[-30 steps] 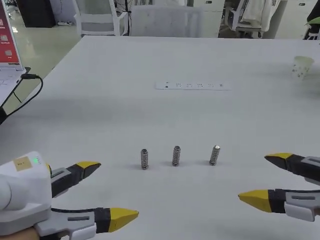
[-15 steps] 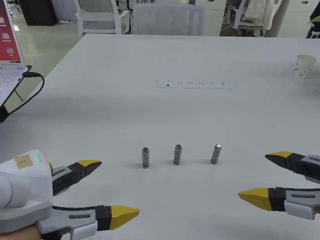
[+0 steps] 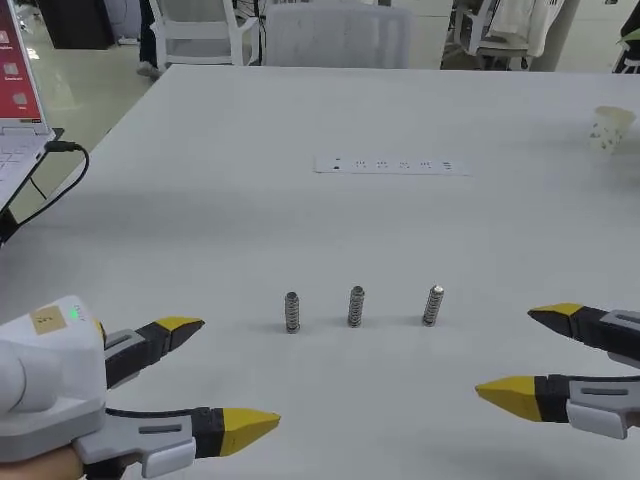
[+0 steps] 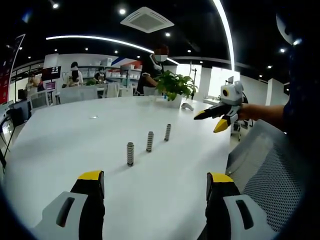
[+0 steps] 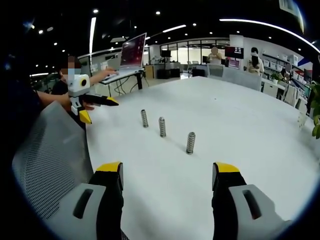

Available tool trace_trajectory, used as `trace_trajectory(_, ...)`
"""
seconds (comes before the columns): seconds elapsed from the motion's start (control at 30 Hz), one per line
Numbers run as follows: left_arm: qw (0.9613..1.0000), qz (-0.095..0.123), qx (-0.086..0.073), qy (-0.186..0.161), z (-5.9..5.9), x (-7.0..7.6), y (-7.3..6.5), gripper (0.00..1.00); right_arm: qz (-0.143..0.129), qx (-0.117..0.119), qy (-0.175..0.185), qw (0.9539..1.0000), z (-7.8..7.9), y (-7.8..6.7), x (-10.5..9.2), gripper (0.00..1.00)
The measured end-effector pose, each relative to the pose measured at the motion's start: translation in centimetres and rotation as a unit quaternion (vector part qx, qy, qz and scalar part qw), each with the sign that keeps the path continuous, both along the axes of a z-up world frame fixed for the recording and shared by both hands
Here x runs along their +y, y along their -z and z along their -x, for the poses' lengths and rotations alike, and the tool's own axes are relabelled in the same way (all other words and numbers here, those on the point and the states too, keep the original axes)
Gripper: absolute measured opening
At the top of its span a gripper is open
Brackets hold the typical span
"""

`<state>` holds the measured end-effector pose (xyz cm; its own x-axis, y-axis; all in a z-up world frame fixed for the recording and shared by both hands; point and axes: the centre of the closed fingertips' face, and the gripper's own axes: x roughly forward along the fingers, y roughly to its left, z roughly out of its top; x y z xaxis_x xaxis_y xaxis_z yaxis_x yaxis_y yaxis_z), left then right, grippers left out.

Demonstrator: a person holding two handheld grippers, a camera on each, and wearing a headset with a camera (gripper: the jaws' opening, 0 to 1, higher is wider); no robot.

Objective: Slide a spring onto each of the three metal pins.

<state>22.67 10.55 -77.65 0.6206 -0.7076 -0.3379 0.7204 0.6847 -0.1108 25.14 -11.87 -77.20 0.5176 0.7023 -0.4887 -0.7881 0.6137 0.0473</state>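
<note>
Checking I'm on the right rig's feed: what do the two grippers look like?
Both match: the left gripper and right gripper have white-and-grey bodies, black jaw sections and pointed yellow tips. The left one's white housing carries a tan sticker and a small green light.

- Right claw (image 3: 504,352): body cut off by the head view's right edge; two yellow-tipped jaws remain.
- Left claw (image 3: 240,372): white housing clipped at the bottom-left corner.
- Springs (image 3: 356,306): coils hide the pins. The pale cap on the right-hand spring (image 3: 432,306) is possibly a pin's head, too small to tell.
- Laptop (image 3: 15,110): cropped by the left edge; screen text illegible.
- White strip (image 3: 392,165) on the counter (image 3: 300,220): markings too small to read.
</note>
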Motion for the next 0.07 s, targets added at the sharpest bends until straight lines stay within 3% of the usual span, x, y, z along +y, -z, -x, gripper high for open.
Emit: trace_trajectory(0.07, 1.0, 0.0, 0.0, 0.0, 0.0, 0.0, -0.01, 0.81, 0.0, 0.0, 0.0, 1.0, -0.04, -0.03, -0.03, 0.72)
